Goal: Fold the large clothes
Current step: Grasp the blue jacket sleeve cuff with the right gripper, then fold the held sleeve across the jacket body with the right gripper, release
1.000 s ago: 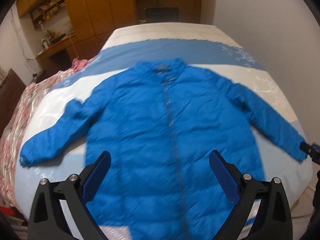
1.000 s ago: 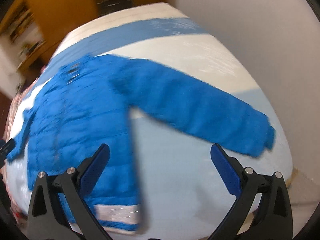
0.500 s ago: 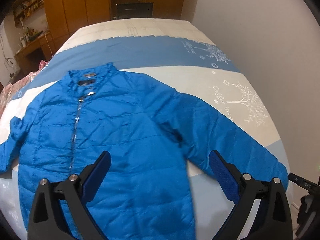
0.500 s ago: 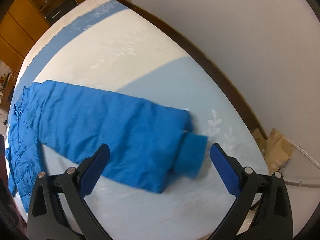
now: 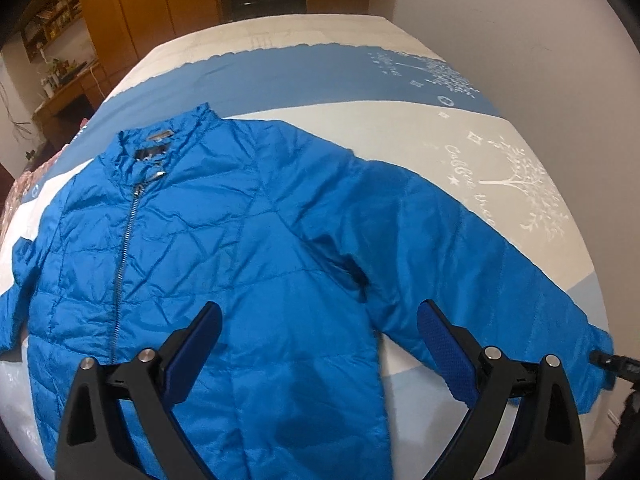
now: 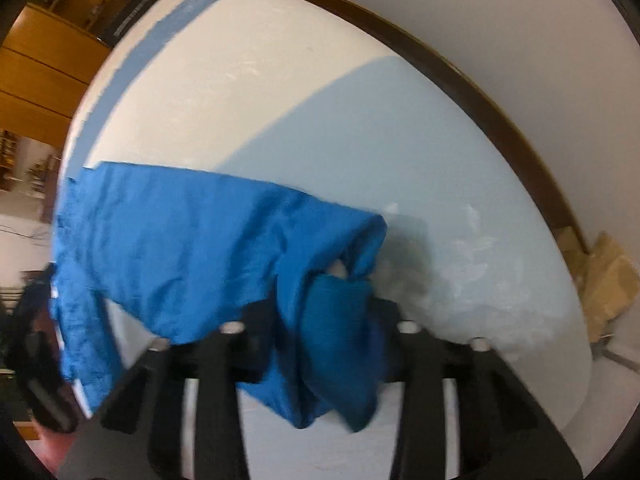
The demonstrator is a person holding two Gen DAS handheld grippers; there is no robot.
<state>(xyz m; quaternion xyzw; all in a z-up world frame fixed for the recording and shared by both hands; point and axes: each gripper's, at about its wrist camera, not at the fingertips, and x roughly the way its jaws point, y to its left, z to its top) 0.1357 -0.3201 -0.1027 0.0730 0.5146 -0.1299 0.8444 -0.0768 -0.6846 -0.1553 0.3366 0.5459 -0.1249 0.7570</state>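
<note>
So the blue puffer jacket (image 5: 224, 240) is laid out front-up on the bed (image 5: 360, 128), zipped, collar (image 5: 168, 136) pointing toward the far end where the wooden wardrobe (image 5: 160, 4) stands. The bedspread has a dark blue band across it, then a cream band with white tree prints (image 5: 524, 184), and a pale blue band nearest the camera.

The left gripper (image 5: 318, 344) hangs above the lower part of the jacket's body with its jaws spread wide and nothing between them. Its blue pads (image 5: 448, 356) are clear of the fabric as far as I can see.

The right gripper (image 6: 320, 344) is clamped on the sleeve cuff (image 6: 340, 332). The cuff end is bunched up between the black fingers, and the sleeve (image 6: 192, 248) runs off to the left across the pale blue part of the spread. That view is a bit blurry, so I can't tell how far the cuff is off the bed, if at all.

In the left wrist view you can spot the tip of the right gripper at the far right edge, right at the sleeve's end (image 5: 596, 344). A dark wooden bed frame (image 6: 460, 80) runs along the white wall (image 6: 500, 20), with some brown paper (image 6: 600, 276) on the floor by the corner.
</note>
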